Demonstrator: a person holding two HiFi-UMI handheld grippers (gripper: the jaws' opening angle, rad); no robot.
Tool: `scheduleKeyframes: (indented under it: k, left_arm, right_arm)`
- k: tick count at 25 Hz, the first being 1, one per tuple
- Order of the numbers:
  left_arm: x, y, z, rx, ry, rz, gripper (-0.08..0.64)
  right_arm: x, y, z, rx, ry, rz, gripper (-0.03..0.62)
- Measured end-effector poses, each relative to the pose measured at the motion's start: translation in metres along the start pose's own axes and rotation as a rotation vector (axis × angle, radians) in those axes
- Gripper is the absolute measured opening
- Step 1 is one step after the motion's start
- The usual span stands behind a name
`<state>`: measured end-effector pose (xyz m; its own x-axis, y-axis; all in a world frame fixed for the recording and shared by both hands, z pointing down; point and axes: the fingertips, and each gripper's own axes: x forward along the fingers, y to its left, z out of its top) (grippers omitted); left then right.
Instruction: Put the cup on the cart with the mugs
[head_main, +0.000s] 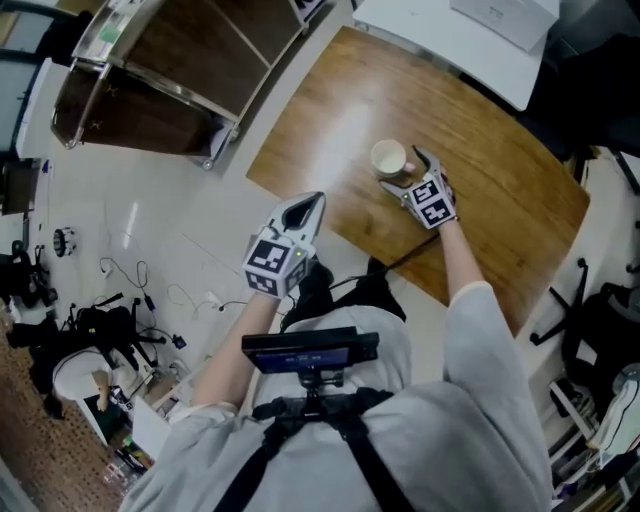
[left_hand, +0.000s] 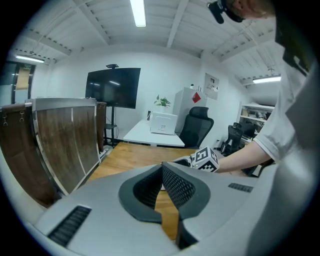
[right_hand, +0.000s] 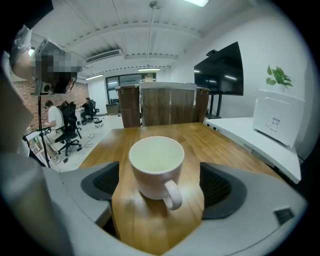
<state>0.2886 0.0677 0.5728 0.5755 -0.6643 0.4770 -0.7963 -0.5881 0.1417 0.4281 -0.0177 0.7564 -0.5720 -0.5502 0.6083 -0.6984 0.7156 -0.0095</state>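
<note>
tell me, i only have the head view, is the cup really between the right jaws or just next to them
observer: Between them. In the right gripper view the cup stands on the table inside the right gripper, whose jaws are wide apart, with neither pad touching it.
operator: which way is the handle facing
observer: The handle points straight back at the gripper's camera, centred between the two jaws.

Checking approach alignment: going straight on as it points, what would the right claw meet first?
The white cup, upright on the wooden table, already between the right claw's open jaws with its handle facing the claw; neither pad touches it.
</note>
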Motion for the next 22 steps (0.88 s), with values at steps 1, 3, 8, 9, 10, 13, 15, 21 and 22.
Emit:
scheduleKeyframes:
  k: [1, 3, 8, 9, 10, 13, 15, 21, 22]
  left_arm:
    - [0.0, 0.002, -0.002, -0.005, 0.003, 0.006, 0.005]
    - [-0.001, 0.006, -0.006, -0.013, 0.009, 0.018, 0.005]
    - [-0.003, 0.011, -0.01, -0.032, 0.013, 0.044, 0.005]
    - [-0.004, 0.012, -0.01, -0.038, 0.012, 0.048, 0.005]
    - [-0.005, 0.014, -0.01, -0.044, 0.01, 0.053, 0.005]
    - [-0.01, 0.02, -0.011, -0.057, 0.006, 0.071, 0.005]
    - [-0.013, 0.024, -0.012, -0.063, 0.007, 0.081, 0.005]
    - [-0.019, 0.029, -0.014, -0.073, 0.004, 0.087, 0.005]
    - [-0.019, 0.03, -0.014, -0.074, 0.001, 0.085, 0.005]
  right_arm:
    - [0.004, 0.001, 0.001, -0.001, -0.01, 0.007, 0.495]
    - [0.012, 0.003, 0.001, -0.01, -0.026, 0.023, 0.495]
    - [0.026, 0.001, 0.001, -0.019, -0.021, 0.02, 0.495]
    - [0.027, 0.002, 0.001, -0.024, -0.021, 0.023, 0.495]
    - [0.028, 0.003, 0.002, -0.029, -0.022, 0.022, 0.494]
    - [0.03, 0.002, 0.004, -0.029, -0.028, 0.015, 0.422]
    - [0.03, 0.003, 0.004, -0.021, -0.028, 0.017, 0.422]
    - [0.025, 0.007, 0.006, 0.004, -0.03, 0.025, 0.419]
    - [0.023, 0.007, 0.009, 0.01, -0.034, 0.022, 0.419]
